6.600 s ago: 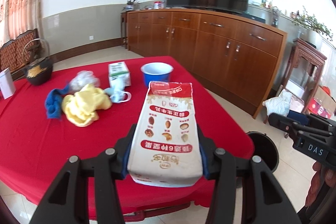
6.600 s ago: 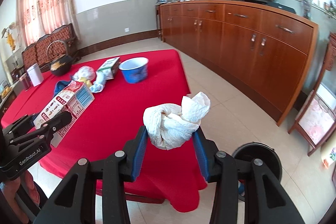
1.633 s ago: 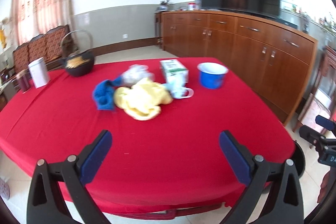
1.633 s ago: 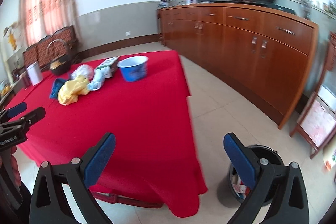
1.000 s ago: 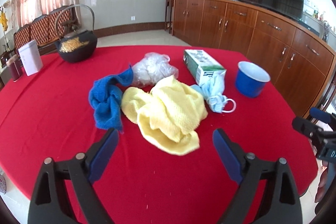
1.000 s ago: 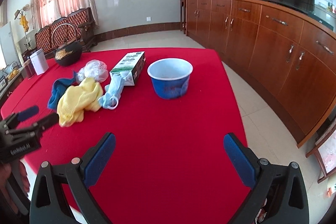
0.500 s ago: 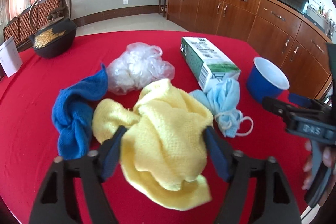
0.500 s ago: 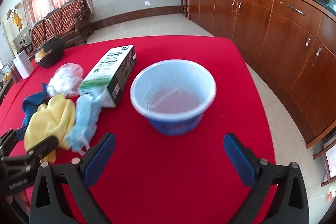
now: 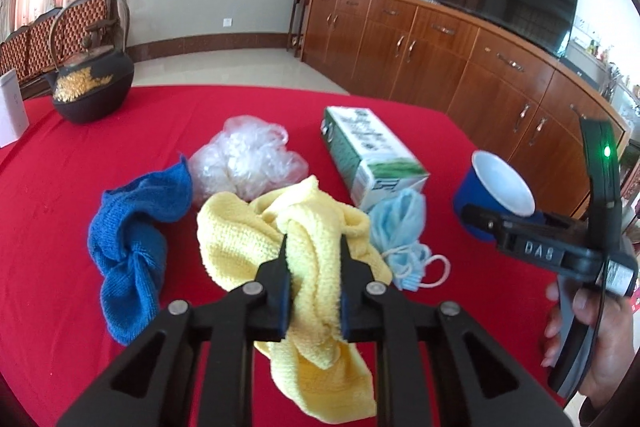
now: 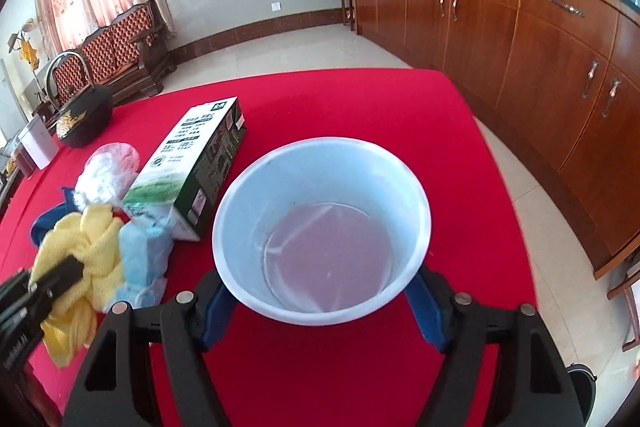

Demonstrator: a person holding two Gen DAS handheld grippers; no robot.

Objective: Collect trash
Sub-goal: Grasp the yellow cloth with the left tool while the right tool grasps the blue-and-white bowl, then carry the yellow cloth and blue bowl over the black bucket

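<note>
On the red table [image 9: 52, 187] my 2 jaws each straddle their own piece. My right gripper [image 10: 320, 291] is closing around the blue cup [image 10: 322, 243], which stands upright dead ahead between its pads. My left gripper [image 9: 313, 267] pinches the yellow cloth [image 9: 312, 251], bunched straight ahead between narrow jaws.

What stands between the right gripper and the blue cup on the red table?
Nothing visible does. The right gripper already has the blue cup between its closing jaws, with only the red tablecloth around it. The green carton lies apart, to the cup's left.
</note>
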